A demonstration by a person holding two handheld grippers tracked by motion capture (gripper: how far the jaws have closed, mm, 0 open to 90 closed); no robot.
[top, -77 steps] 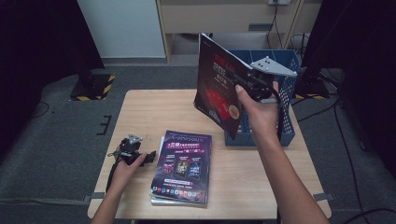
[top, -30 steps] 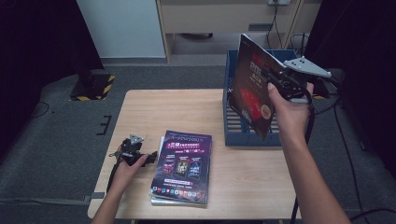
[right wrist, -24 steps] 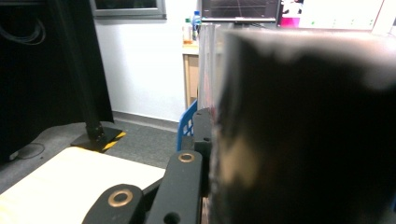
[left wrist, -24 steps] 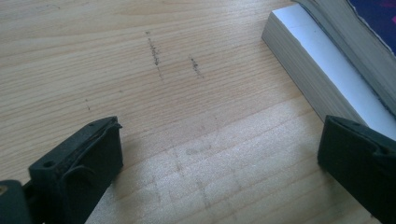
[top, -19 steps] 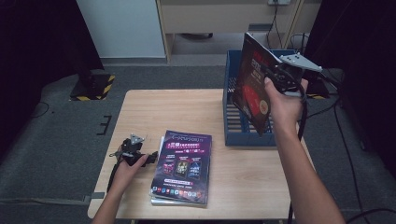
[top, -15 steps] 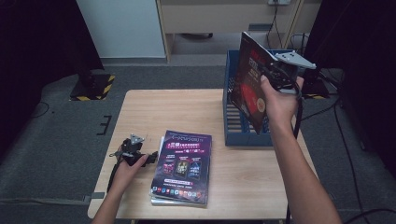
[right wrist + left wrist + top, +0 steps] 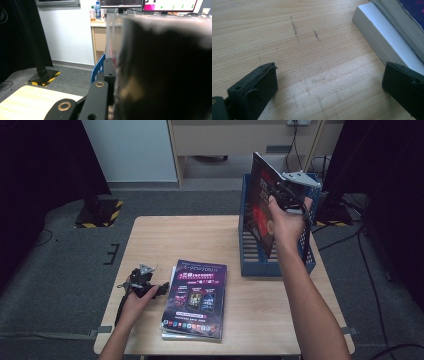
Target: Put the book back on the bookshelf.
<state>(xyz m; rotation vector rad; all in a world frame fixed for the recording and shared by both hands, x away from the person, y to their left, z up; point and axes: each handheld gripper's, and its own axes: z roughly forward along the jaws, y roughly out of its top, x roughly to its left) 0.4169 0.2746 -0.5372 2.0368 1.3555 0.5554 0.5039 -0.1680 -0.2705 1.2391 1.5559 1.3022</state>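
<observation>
The right gripper pinches a magazine between its jaws, holding it upright over the blue rack, its lower edge down inside. The left gripper rests on the worktop, jaws spread with only bare wood between them, a stack of magazines just beside one jaw.

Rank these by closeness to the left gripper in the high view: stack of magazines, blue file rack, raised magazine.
From the left gripper:
1. Stack of magazines, flat on the table right beside it.
2. Blue file rack, at the table's far right.
3. Raised magazine, upright over the rack, in the right gripper.
</observation>
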